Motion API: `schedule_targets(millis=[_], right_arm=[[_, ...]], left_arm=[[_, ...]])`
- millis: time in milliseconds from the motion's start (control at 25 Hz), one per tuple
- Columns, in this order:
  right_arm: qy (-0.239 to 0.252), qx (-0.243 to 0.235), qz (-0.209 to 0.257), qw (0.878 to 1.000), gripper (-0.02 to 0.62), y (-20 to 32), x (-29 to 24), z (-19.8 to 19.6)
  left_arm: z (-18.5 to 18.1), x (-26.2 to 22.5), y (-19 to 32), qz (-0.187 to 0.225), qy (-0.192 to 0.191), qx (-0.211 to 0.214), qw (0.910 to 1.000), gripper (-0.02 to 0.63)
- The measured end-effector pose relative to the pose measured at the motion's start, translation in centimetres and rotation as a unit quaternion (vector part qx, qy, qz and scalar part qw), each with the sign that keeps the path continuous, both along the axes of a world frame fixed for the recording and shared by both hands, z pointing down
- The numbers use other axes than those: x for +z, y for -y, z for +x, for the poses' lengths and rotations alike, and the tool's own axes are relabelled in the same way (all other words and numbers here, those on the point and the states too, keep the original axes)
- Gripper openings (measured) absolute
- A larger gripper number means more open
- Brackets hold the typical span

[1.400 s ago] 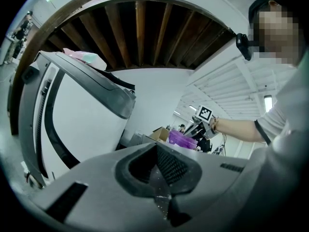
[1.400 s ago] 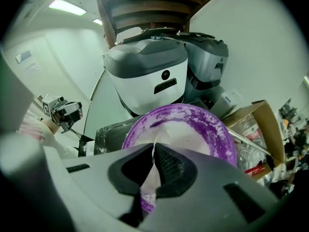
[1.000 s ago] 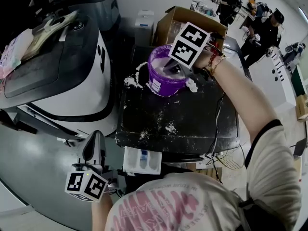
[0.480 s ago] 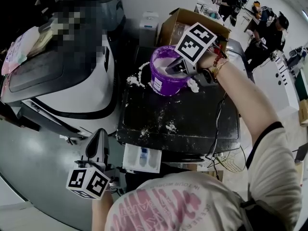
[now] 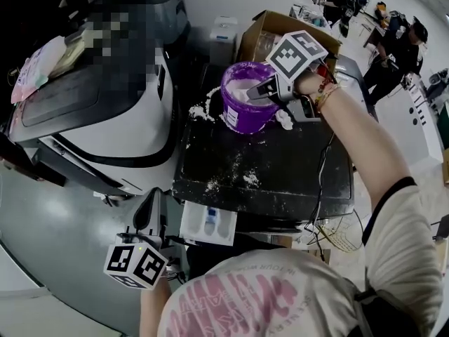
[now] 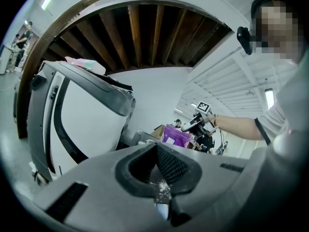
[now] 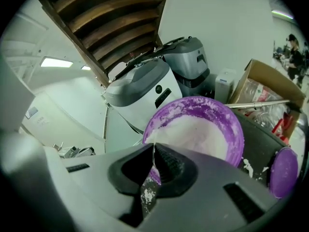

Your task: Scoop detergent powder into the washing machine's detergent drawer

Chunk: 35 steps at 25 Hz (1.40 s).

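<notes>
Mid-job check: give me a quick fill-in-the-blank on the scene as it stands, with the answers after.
1. The tub holding white powder is ___ in colour.
2. The right hand-held gripper reaches over the ___, its jaws together.
3. The detergent drawer stands ___, near the left hand-held gripper.
4. Spilled powder lies on the ___ machine top.
Missing words: purple; tub; open; black.

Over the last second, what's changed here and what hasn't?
The right gripper rolled at the wrist over the purple tub, with its jaws closed throughout. The left gripper seems to have edged slightly toward the detergent drawer. The tub, the drawer and the spilled powder stayed put.
</notes>
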State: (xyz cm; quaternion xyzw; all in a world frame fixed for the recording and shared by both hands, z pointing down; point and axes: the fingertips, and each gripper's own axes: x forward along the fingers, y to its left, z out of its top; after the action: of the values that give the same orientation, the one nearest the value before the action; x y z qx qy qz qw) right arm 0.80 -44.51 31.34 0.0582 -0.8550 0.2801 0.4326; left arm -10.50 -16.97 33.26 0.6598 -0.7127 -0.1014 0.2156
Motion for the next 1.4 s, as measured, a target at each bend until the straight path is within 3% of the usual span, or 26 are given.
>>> schedule_targets(millis=[400, 600, 800, 1160, 1400], right_arm=[[0.042, 0.042, 0.008, 0.998, 0.006, 0.8, -0.3, 1.3], [0.084, 0.070, -0.031, 0.993, 0.006, 1.4, -0.6, 1.6], [0.097, 0.089, -0.045, 0.990, 0.006, 1.5, -0.7, 1.9], [0.162, 0.173, -0.066, 0.969, 0.006, 1.9, -2.3, 3.3], [0.194, 0.219, -0.073, 0.953, 0.006, -0.7, -4.0, 4.2]], left_arm=[[1.8, 0.0, -2.7, -0.004, 0.012, -0.023, 0.9997, 0.003], [2.4, 0.4, -4.2, -0.001, -0.009, -0.036, 0.9993, 0.003], [2.6, 0.8, -4.9, -0.012, -0.009, -0.032, 0.9994, 0.003], [1.4, -0.2, -6.3, -0.010, -0.005, -0.015, 0.9998, 0.003], [-0.2, -1.6, -7.5, -0.004, 0.005, 0.017, 0.9998, 0.003]])
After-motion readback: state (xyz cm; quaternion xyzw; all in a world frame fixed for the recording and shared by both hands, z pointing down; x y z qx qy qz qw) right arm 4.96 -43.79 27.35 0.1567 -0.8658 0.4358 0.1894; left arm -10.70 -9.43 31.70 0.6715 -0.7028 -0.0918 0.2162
